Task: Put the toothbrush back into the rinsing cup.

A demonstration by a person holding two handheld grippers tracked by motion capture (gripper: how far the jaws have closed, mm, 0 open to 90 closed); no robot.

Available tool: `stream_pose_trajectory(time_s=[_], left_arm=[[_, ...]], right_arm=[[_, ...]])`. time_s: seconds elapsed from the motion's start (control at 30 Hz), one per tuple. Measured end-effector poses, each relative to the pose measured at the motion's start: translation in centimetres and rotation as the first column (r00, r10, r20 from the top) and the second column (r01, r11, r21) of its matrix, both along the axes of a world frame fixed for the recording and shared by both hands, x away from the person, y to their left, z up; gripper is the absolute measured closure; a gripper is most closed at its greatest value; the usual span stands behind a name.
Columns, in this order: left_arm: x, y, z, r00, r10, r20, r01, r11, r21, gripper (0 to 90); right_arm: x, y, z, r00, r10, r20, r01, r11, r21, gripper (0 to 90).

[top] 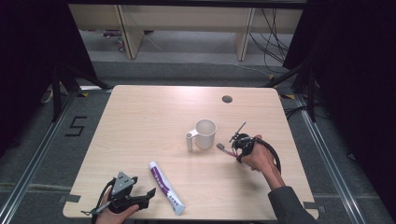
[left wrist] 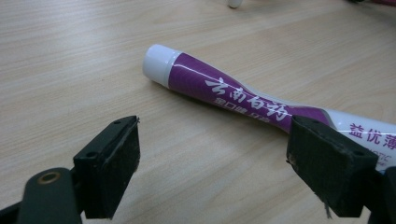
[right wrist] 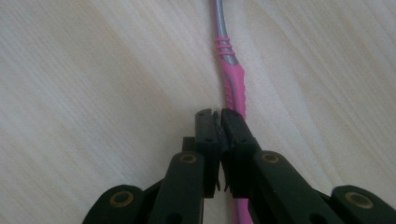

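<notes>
A purple and white toothpaste tube (top: pixel 166 187) lies capped on the wooden table (top: pixel 140 121) near the front edge. My left gripper (top: pixel 144 185) is just left of it and stands open. In the left gripper view the tube (left wrist: pixel 224 91) lies slantwise beyond the jaws of the left gripper (left wrist: pixel 215 168), its tail behind the right pad (left wrist: pixel 327 168). A pink and grey toothbrush (top: pixel 225 149) lies to the right of a white cup (top: pixel 205 134). My right gripper (right wrist: pixel 217 116) is shut directly above the toothbrush handle (right wrist: pixel 233 84), which runs under its right jaw.
The cup has a tubular white handle (top: pixel 189 140) on its left side. A round cable hole (top: pixel 227 99) sits near the table's far edge. Dark curtains flank the table, with table legs and cables on the floor behind.
</notes>
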State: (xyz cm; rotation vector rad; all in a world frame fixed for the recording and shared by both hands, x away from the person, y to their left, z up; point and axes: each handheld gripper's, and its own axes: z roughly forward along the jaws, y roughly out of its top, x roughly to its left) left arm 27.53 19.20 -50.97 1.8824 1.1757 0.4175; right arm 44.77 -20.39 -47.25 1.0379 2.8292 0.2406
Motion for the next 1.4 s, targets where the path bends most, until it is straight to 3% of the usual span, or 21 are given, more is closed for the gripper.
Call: stream_pose_trajectory(time_s=[0.07, 0.17, 0.27, 0.47, 0.5, 0.53, 0.57, 0.73, 0.77, 0.83, 0.93, 1.17, 1.2, 1.3, 1.33, 1.4], left_arm=[[0.0, 0.0, 0.0, 1.0000, 0.000, -0.001, 0.000, 1.0000, 0.000, 17.2], [0.0, -0.1, 0.0, 1.0000, -0.005, -0.003, 0.005, 1.0000, 0.005, 17.2], [0.0, -0.2, 0.0, 1.0000, -0.006, -0.002, 0.006, 1.0000, 0.003, 17.2], [0.0, 0.0, 0.0, 1.0000, -0.006, -0.002, 0.006, 1.0000, 0.003, 17.2], [0.0, -0.1, 0.0, 1.0000, -0.002, -0.003, 0.002, 1.0000, 0.010, 17.2], [0.0, -0.1, 0.0, 1.0000, -0.003, -0.002, 0.003, 1.0000, 0.002, 17.2], [0.0, -0.1, 0.1, 1.0000, -0.006, -0.004, 0.006, 1.0000, 0.007, 17.2], [0.0, 0.0, 0.0, 1.0000, -0.004, -0.001, 0.004, 1.0000, 0.001, 17.2], [-0.1, -0.1, 0.1, 1.0000, -0.004, 0.000, 0.004, 1.0000, 0.001, 17.2], [-0.1, -0.1, 0.1, 1.0000, -0.006, -0.002, 0.006, 1.0000, 0.003, 17.2], [0.0, -0.1, 0.0, 1.0000, -0.006, -0.004, 0.006, 1.0000, 0.001, 17.2], [-0.1, -0.1, 0.1, 1.0000, -0.009, -0.004, 0.009, 0.9999, 0.007, 17.2], [-0.1, -0.2, 0.1, 1.0000, -0.006, -0.002, 0.006, 1.0000, -0.002, 17.2], [-0.1, -0.2, 0.1, 1.0000, -0.004, -0.002, 0.004, 1.0000, -0.002, 17.2], [-0.1, -0.2, 0.0, 1.0000, -0.006, -0.003, 0.006, 1.0000, -0.002, 17.2], [0.0, -0.2, 0.0, 1.0000, 0.000, -0.005, 0.000, 1.0000, -0.003, 17.2]], right_arm=[[0.1, 0.0, 0.2, 1.0000, 0.000, -0.008, 0.000, 1.000, -0.006, 84.2], [0.1, 0.0, 0.9, 0.9997, 0.018, 0.019, -0.018, 0.999, 0.032, 79.5], [0.5, -0.2, 1.3, 0.9985, 0.007, 0.055, -0.007, 1.000, -0.002, 74.1], [0.8, -0.1, 0.6, 0.9992, 0.025, 0.031, -0.023, 0.999, -0.043, 72.6], [1.2, -0.1, 0.4, 0.9972, 0.069, 0.029, -0.068, 0.997, -0.045, 72.9], [1.0, 0.2, 0.3, 0.9993, 0.035, 0.015, -0.035, 0.999, -0.037, 73.1], [1.2, 0.2, 0.3, 0.9985, 0.054, 0.001, -0.054, 0.998, -0.044, 74.2], [1.3, 0.6, 0.1, 0.9994, 0.028, -0.018, -0.029, 0.998, -0.048, 78.8], [1.5, 0.5, 0.0, 0.9987, 0.046, -0.021, -0.047, 0.997, -0.056, 79.2], [1.6, 0.7, -0.1, 0.9985, 0.024, -0.049, -0.027, 0.997, -0.072, 81.0], [1.7, 0.7, -0.1, 0.9975, 0.039, -0.058, -0.043, 0.996, -0.080, 81.9], [1.4, 1.4, 0.0, 0.9961, 0.017, -0.087, -0.026, 0.994, -0.107, 83.5], [1.6, 1.3, -0.1, 0.9957, 0.049, -0.078, -0.057, 0.992, -0.111, 83.5], [1.4, 1.3, 0.0, 0.9963, 0.036, -0.078, -0.044, 0.993, -0.105, 83.6], [1.3, 1.2, 0.5, 0.9967, 0.039, -0.071, -0.045, 0.996, -0.077, 83.6], [1.2, 0.9, 1.1, 0.9982, 0.027, -0.054, -0.031, 0.996, -0.080, 83.6]])
